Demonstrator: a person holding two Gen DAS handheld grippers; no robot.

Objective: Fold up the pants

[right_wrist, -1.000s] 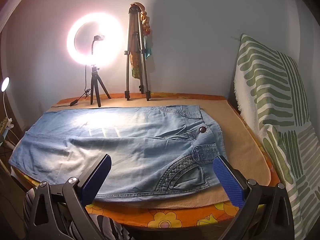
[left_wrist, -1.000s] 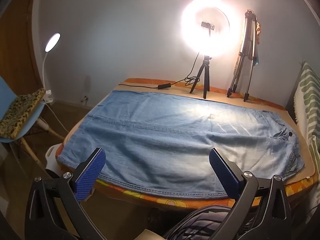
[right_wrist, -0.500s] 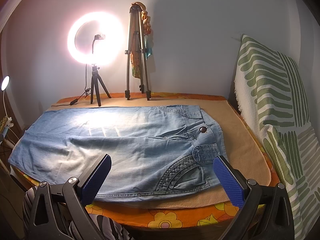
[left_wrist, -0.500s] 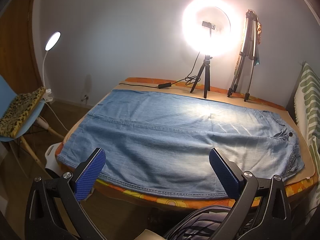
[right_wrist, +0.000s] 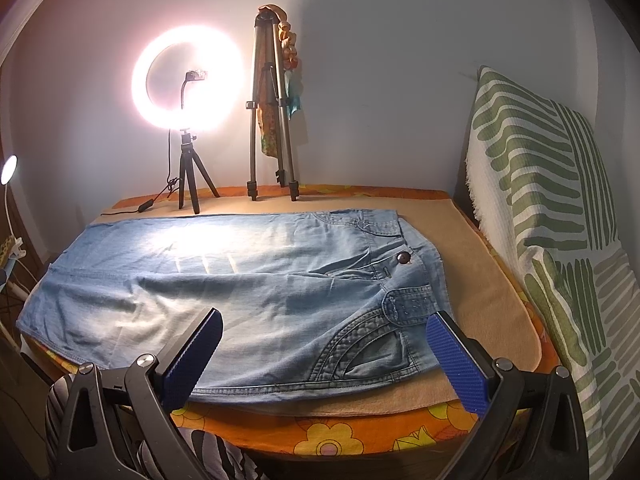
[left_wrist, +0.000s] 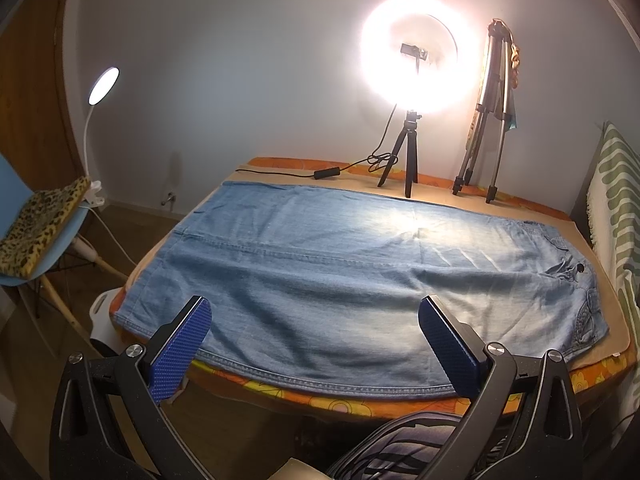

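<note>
While both tools hang back off the near edge, the pants [left_wrist: 340,276] lie flat & spread lengthwise across the tabletop [right_wrist: 492,320], waistband to the right by the green-striped cushion [right_wrist: 552,208], leg hems out left toward the blue chair [left_wrist: 60,240]. Left tool [left_wrist: 316,344]: jaws wide apart, nothing between them, hovering just short of the lower leg seam. Right tool [right_wrist: 324,356]: also spread wide & empty, lined up w/ the hip pocket [right_wrist: 372,344] area. No fold made yet, so this looks like the approach for the first grab. To do it well, I'd say: come in low at the near hem, each tool taking only the edge of the denim, one near the waistband corner, one toward the leg end, so the cloth lifts evenly. Pinch both layers together, else the under layer drags behind. Keep the two grips level, carry the near edge over to meet the far edge by the ring light [left_wrist: 412,60] & tripod [right_wrist: 272,120] w/o knocking their legs. Watch the beige mat [right_wrist: 480,300] underneath; snagging it w/ the denim would spoil the fold.
</note>
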